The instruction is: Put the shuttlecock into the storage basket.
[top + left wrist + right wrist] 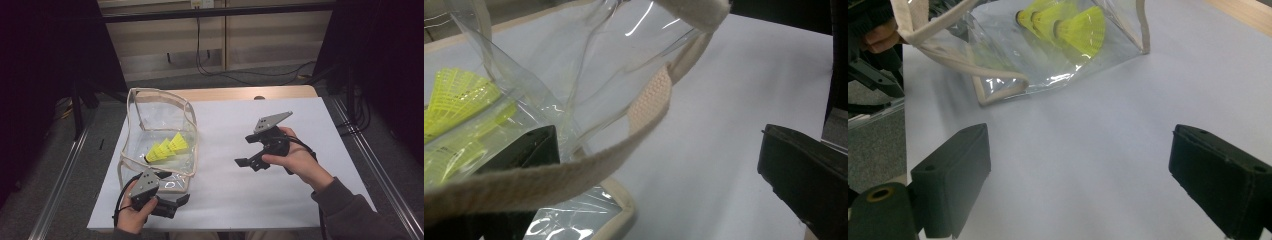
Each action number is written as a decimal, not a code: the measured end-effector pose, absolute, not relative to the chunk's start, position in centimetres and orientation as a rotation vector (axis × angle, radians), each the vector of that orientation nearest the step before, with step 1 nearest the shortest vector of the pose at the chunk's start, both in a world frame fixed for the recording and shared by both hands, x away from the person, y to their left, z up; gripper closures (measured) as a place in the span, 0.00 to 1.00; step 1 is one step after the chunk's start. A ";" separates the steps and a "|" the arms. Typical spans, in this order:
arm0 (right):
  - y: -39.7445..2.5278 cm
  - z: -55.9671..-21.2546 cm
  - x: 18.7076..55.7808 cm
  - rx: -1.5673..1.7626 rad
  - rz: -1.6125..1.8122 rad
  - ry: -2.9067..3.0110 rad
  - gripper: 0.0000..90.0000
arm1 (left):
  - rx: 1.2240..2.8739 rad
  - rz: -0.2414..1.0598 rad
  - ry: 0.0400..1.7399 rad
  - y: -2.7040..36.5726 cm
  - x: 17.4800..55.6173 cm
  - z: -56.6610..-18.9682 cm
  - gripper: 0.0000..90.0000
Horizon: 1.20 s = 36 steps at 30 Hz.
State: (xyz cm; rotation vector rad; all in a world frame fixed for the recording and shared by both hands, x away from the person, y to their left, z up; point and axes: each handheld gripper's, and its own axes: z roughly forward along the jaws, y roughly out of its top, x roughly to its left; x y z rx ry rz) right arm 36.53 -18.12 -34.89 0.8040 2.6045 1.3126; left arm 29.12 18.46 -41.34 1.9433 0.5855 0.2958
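Note:
A clear plastic bag point(189, 114) with beige trim stands open on the left of the white sheet point(260, 190). Three yellow shuttlecocks point(167, 147) lie inside it, lined up in a row. My left gripper point(174, 187) is open at the bag's near corner. In the left gripper view the beige rim strap point(649, 100) runs across between the jaws of my left gripper point(664, 170), and one jaw sits behind the clear wall beside the shuttlecocks point(454, 100). My right gripper point(244, 149) is open and holds nothing, right of the bag. My right gripper point(1078, 170) faces the bag point(998, 75) and its shuttlecocks point(1063, 20).
The white sheet covers most of a wooden table point(240, 92) whose far edge shows. Bare sheet lies between the bag and my right gripper. Metal rails point(380, 175) run along both sides of the table, and cables point(240, 75) lie on the floor behind it.

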 end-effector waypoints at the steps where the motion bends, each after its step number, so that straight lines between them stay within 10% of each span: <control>1: -18.3 -35.1 36.5 0.807 1.314 2.604 0.11 | 1.942 0.296 0.587 18.5 29.1 -41.3 0.04; 36: -22.6 -38.3 35.1 0.897 1.317 2.565 0.10 | 1.944 0.299 0.589 18.4 29.1 -41.4 0.04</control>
